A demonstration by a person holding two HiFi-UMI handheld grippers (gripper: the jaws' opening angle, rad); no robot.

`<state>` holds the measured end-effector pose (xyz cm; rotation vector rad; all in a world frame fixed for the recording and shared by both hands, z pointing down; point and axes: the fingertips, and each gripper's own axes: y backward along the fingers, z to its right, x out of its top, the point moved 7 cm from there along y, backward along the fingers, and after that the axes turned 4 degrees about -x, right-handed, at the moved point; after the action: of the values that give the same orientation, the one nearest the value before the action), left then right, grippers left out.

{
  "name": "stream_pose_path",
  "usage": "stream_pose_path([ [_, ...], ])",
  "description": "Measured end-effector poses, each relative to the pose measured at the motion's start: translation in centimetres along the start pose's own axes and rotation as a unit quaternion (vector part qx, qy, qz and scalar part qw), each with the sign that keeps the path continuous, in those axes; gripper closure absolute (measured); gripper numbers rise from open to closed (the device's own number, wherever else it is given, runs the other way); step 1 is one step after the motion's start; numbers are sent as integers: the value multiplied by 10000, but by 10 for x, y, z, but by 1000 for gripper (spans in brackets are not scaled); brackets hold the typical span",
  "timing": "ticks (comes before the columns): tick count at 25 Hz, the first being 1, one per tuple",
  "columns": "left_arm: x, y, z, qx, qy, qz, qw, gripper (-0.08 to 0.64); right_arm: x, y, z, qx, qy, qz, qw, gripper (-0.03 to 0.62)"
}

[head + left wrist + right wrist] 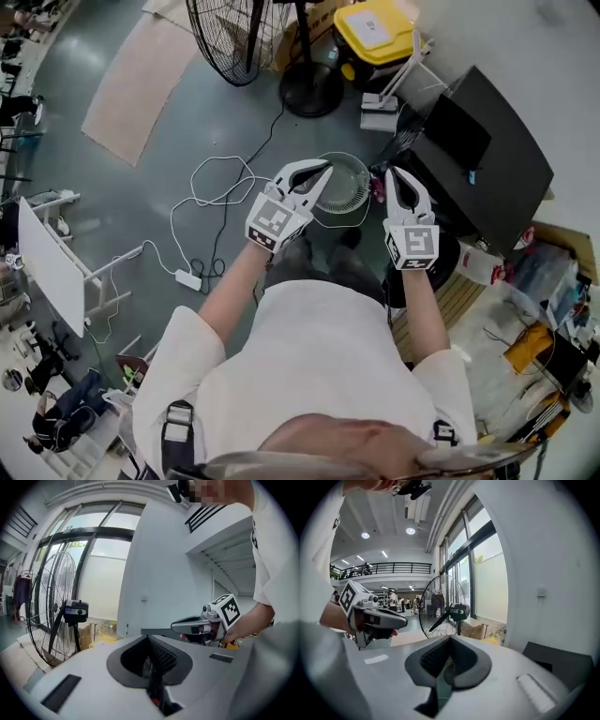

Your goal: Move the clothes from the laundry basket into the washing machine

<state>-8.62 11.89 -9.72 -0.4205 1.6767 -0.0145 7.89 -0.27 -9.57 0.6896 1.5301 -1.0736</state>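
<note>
Grey laundry basket (342,183) on the floor (169,94) shows me no clothes, and my left hand-held gripper (324,167) and right hand-held gripper (394,174) hang above it, closed on nothing, so I judge we're between loads: next, reopen over any leftovers.

1. The round basket (342,183) sits on the floor (141,187) just ahead of you.
2. Beyond the basket, the fan (234,37) stands to the left and the lidded bin (375,37) to the right.
3. The box-shaped machine (487,159) stands right of the basket.
4. The power strip (188,279) lies on the floor left of the basket, nearer you.
5. In the head view, your left gripper (322,171) crosses the basket's left rim, and your right gripper (396,178) is just beside its right rim.
</note>
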Motion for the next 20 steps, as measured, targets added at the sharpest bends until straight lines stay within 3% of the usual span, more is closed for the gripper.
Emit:
stream_pose_path([
  [9, 46, 43, 27, 224, 19, 314, 9993, 554, 61, 52, 14, -255, 162, 225, 9993, 581],
  [20, 81, 58, 39, 332, -81, 662, 9972, 554, 89, 94, 13, -222, 410, 533, 9975, 581],
])
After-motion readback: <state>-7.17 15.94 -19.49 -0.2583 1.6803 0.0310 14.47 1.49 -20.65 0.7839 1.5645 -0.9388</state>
